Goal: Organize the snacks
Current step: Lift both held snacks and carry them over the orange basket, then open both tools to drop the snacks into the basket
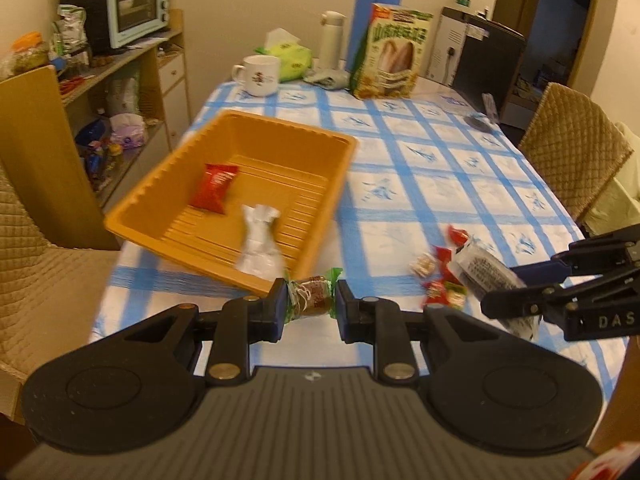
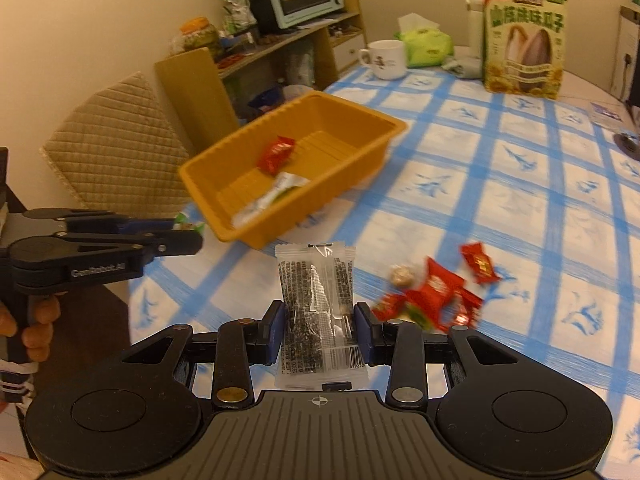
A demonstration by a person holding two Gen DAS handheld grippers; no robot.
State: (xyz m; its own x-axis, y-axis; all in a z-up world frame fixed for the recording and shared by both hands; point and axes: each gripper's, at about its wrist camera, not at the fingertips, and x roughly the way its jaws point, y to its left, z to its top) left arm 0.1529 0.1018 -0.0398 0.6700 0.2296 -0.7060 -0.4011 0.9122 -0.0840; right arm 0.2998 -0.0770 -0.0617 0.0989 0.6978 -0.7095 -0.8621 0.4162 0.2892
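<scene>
An orange tray point(image 1: 152, 184) point(image 2: 360, 116) sits on the checked tablecloth with a red packet point(image 1: 213, 193) point(image 2: 276, 155) and a white packet point(image 1: 258, 242) point(image 2: 272, 196) inside. My left gripper point(image 1: 311, 300) is shut on a green-wrapped brown snack point(image 1: 314, 296), just in front of the tray's near corner. My right gripper point(image 2: 320, 320) is shut on a clear packet of dark seeds point(image 2: 318, 304), also seen in the left wrist view point(image 1: 486, 270). Several loose red and beige snacks point(image 2: 434, 290) point(image 1: 440, 276) lie on the cloth to the right.
A white mug point(image 1: 260, 74), green tissue pack point(image 1: 290, 58), blue thermos point(image 1: 374, 12) and sunflower seed box point(image 1: 394, 54) stand at the table's far end. Quilted chairs point(image 1: 572, 152) point(image 2: 116, 148) flank the table. A shelf with a toaster oven point(image 1: 136, 4) stands left.
</scene>
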